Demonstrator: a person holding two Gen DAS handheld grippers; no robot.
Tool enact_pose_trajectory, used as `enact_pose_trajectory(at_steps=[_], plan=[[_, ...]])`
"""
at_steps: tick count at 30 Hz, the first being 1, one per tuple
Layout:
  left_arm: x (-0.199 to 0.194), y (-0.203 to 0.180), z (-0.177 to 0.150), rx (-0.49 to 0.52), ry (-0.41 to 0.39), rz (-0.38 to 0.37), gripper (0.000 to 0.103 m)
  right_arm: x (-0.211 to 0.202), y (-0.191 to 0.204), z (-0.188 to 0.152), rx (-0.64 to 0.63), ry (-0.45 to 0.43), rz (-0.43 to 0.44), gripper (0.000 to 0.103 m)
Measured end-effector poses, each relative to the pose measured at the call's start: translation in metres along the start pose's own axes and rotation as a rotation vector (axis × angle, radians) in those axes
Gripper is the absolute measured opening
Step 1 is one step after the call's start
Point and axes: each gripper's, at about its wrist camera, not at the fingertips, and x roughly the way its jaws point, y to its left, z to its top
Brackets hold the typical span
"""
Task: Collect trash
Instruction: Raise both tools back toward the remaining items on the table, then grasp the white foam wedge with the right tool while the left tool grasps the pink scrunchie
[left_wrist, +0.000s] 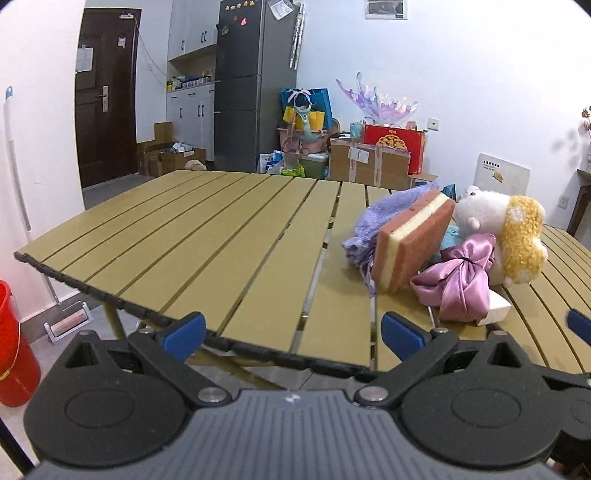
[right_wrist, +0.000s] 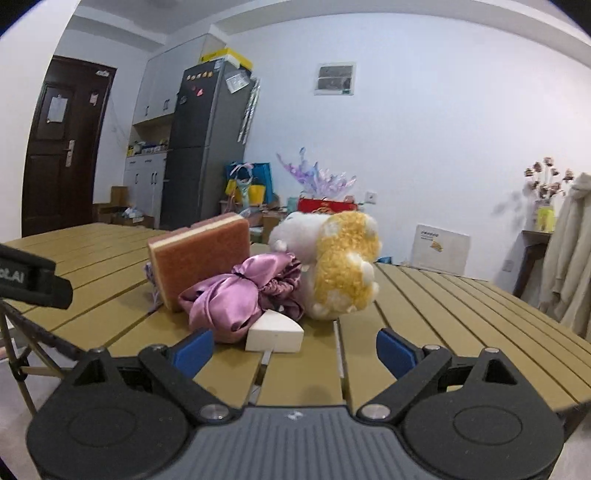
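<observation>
Both grippers spread wide and empty at the near edge of the slatted table (right_wrist: 461, 306). Right gripper (right_wrist: 293, 349) facing the white wedge sponge (right_wrist: 275, 334), nearest item of the pile. Left gripper (left_wrist: 293, 332) left of the pile. Best approach, by judgement: low and level, straddling the wedge, clear of the purple satin bow (right_wrist: 229, 299) touching it.

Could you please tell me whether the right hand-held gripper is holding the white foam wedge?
No, the right hand-held gripper stands open with nothing between its pads, and the white foam wedge lies on the table just ahead.
</observation>
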Motion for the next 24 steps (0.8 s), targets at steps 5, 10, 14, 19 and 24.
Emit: enact_pose_trajectory(at_steps=[5, 10, 14, 19, 24], plan=[[0.011, -0.007, 0.003, 0.005, 0.011, -0.007, 0.103, 0.028, -0.005, -0.001, 0.017, 0.057, 0.02, 0.089], [0.013, -0.008, 0.003, 0.006, 0.021, -0.02, 0.103, 0.044, -0.005, -0.001, 0.019, 0.07, 0.046, 0.078], [0.013, -0.009, 0.001, 0.011, 0.026, -0.028, 0.103, 0.049, -0.006, -0.001, 0.035, 0.068, 0.103, 0.061], [0.012, -0.009, -0.001, 0.011, 0.031, -0.038, 0.103, 0.052, -0.01, -0.001, 0.067, 0.068, 0.13, 0.032], [0.01, -0.011, -0.001, 0.016, 0.032, -0.052, 0.103, 0.046, -0.016, 0.0, 0.103, 0.056, 0.107, 0.031]])
